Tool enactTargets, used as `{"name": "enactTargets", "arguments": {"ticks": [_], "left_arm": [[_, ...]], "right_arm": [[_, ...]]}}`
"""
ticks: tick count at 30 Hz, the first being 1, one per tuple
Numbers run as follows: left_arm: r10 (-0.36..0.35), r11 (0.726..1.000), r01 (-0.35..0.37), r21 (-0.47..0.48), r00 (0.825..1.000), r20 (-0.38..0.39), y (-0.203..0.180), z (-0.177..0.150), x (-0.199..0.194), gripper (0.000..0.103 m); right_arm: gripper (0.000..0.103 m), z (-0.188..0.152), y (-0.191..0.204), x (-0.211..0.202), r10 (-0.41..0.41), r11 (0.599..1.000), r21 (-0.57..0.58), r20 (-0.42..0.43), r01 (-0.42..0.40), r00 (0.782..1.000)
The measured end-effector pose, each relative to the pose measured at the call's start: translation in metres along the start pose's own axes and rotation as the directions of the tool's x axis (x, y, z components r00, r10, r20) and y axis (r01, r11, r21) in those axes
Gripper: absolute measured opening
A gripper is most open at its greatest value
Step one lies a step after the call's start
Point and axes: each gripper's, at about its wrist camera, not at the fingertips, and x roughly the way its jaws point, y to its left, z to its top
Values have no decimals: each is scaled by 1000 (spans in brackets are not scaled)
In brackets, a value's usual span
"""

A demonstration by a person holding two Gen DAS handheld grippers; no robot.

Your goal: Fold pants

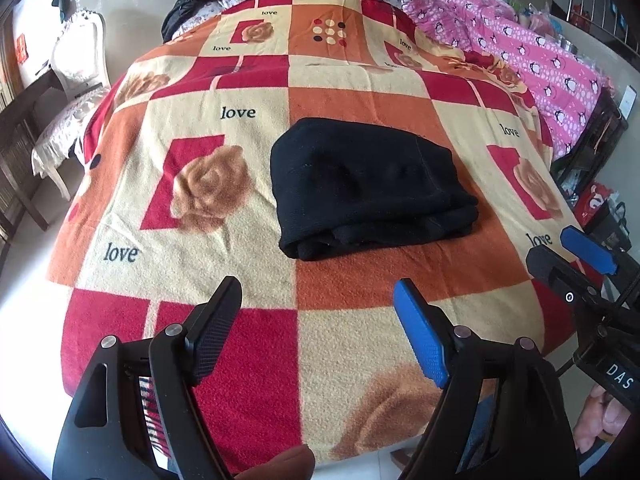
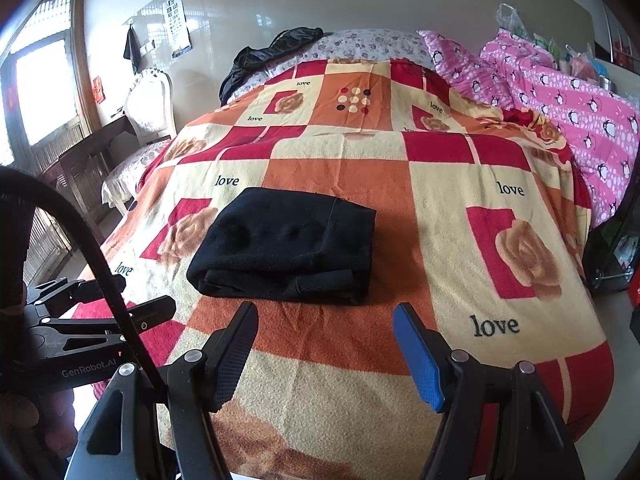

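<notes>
The left gripper (image 1: 318,332) hung above the near end of the bed with its fingers (image 1: 420,336) spread wide and nothing between them, 1 pad black and the other blue. Its tips were apart from the cloth, pointing down toward the checked blanket (image 1: 360,344). The right gripper (image 2: 326,356) was in the same state: fingers (image 2: 418,356) wide, empty, clear of the fabric, and aimed at the near edge of the pants. In the left wrist view the right gripper also showed at the right edge, blue pad up, with part of a hand (image 1: 600,416) below it. In the right wrist view the left gripper appeared at the left edge, its black body printed with white lettering, and a dark cable (image 2: 80,232) arched across in front of it.

Just beyond both pairs of fingers lay the black pants (image 1: 368,188), folded into a compact, roughly square stack with layered edges facing the cameras. The stack rested flat near the middle of the blanket, mostly on an orange square and partly on a cream one, beside a rose motif and the printed word "love".

The blanket, in red, orange and cream squares, covered most of the bed. At its far end sat a floral pillow (image 2: 360,44) and a dark garment (image 2: 272,52). A pink penguin-print quilt (image 2: 580,108) was bunched along the right side. To the left stood a white chair (image 2: 148,108) beside a dark wooden desk (image 2: 92,152), with a bright window (image 2: 44,92) past them.
</notes>
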Motion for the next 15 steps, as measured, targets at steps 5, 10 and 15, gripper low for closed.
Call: {"name": "enactTargets", "arguments": {"ticks": [5,10,15], "left_arm": [[5,1000,-5,-5,1000,-3,0,-1,-1,79],[1,1000,-1,-6,1000,-5,1,-1,0,79],[4,1000,-4,-6,1000,-19,1,-2,3,79]], "right_arm": [[68,0,2,-2,2,1000,-10,4,-2,1000],[68,0,2,-3,3,1000,-11,10,-3,1000],[68,0,1,-3,1,1000,-13,12,0,1000]]}}
